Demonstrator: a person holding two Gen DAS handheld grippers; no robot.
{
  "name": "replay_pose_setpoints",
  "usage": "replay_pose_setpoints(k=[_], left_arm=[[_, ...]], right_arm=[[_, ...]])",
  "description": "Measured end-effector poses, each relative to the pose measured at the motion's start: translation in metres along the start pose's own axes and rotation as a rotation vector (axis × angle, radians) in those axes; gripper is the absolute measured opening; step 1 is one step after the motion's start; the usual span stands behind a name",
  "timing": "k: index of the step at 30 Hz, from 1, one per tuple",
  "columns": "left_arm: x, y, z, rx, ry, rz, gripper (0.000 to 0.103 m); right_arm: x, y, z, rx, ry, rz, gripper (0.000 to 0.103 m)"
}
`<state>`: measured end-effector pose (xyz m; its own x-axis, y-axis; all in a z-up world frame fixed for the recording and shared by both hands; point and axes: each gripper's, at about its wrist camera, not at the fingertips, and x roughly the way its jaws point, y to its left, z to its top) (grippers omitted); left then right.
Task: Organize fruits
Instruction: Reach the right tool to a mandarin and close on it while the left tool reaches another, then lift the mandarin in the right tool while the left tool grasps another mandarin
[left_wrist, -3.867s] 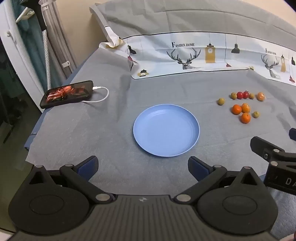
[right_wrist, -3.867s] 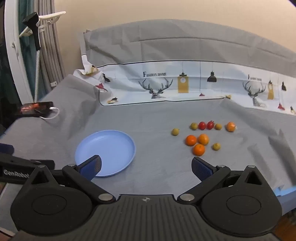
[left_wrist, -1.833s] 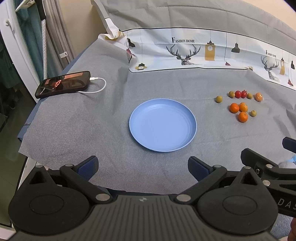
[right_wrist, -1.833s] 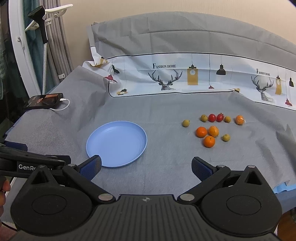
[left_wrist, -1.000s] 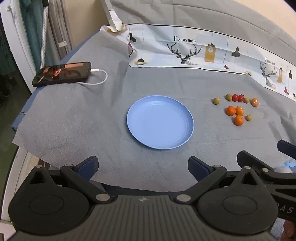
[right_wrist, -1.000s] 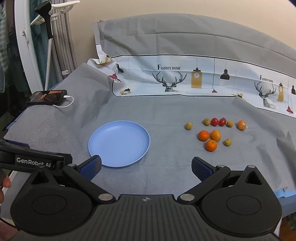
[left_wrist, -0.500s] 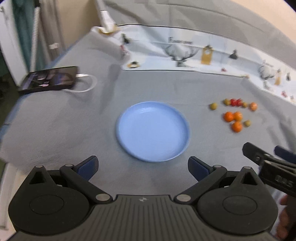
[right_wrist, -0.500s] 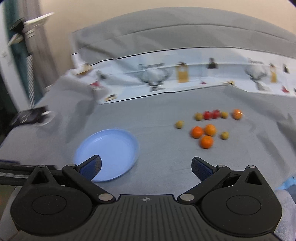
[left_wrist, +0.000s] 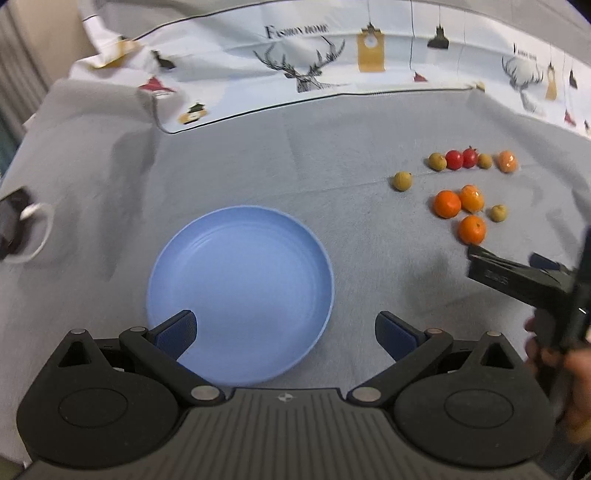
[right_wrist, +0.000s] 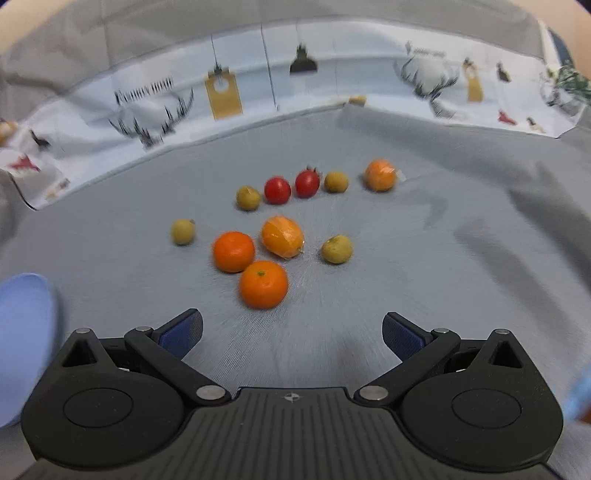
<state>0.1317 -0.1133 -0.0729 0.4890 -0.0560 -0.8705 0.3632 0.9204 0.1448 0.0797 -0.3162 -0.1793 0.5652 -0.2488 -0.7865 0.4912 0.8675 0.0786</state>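
Note:
A bare blue plate (left_wrist: 240, 291) lies on the grey cloth, and my left gripper (left_wrist: 286, 330) hangs open over its near rim. To the right lies a cluster of small fruit: three oranges, the nearest orange (right_wrist: 263, 283) just ahead of my open right gripper (right_wrist: 291, 334), two red tomatoes (right_wrist: 277, 190), and several small yellow-green fruits (right_wrist: 336, 249). A wrapped orange fruit (right_wrist: 380, 174) sits at the far right of the back row. In the left wrist view my right gripper (left_wrist: 517, 273) reaches toward the nearest orange (left_wrist: 471, 229). The plate's edge (right_wrist: 22, 332) shows at the left of the right wrist view.
A printed white cloth with deer and lamp designs (left_wrist: 332, 66) runs along the back. A phone with a white cable (left_wrist: 14, 229) lies at the far left edge. A person's hand (left_wrist: 554, 354) holds the right gripper. Bare grey cloth separates plate and fruit.
Both grippers have moved forward and lower. The right gripper has swung right and closed in on the fruit cluster; the left now hangs over the plate. Fruit and plate have not moved.

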Motion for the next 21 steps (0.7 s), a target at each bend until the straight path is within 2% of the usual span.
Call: replay_pose_setpoints(k=[3,5,6,7,9,12,14,16,17,20,21], left_arm=[[0.021,-0.018,0.019,0.028,0.008,0.009,0.103],[0.034,-0.032,0.032,0.057,0.005,0.007,0.103],[0.043,-0.042,0.040,0.076,-0.004,0.003,0.103],[0.048,-0.051,0.046,0.088,-0.014,-0.003,0.103],[0.061,-0.072,0.060,0.106,-0.043,-0.042,0.103],[0.083,-0.107,0.080,0.139,-0.076,-0.107,0.101],[0.100,-0.132,0.090,0.169,-0.073,-0.143,0.094],[0.117,-0.153,0.096,0.196,-0.050,-0.170,0.087],[0.126,-0.163,0.098,0.214,-0.037,-0.177,0.081],[0.150,-0.184,0.100,0.278,-0.015,-0.183,0.078],[0.156,-0.189,0.101,0.300,-0.013,-0.190,0.073]], right_arm=[[0.029,0.005,0.005,-0.037,-0.011,0.010,0.100],[0.036,0.007,0.005,-0.089,-0.052,0.010,0.065],[0.036,0.007,0.006,-0.109,-0.071,-0.006,0.043],[0.034,0.004,0.007,-0.107,-0.070,-0.021,0.040],[0.030,-0.010,0.008,-0.073,-0.064,-0.057,0.039],[0.025,-0.041,0.012,0.001,-0.061,-0.200,0.039],[0.025,-0.064,0.016,0.097,-0.049,-0.250,0.040],[0.027,-0.079,0.018,0.172,-0.043,-0.254,0.040],[0.026,-0.079,0.017,0.178,-0.046,-0.256,0.040],[0.029,-0.075,0.017,0.165,-0.044,-0.252,0.040],[0.029,-0.075,0.018,0.171,-0.044,-0.246,0.040]])
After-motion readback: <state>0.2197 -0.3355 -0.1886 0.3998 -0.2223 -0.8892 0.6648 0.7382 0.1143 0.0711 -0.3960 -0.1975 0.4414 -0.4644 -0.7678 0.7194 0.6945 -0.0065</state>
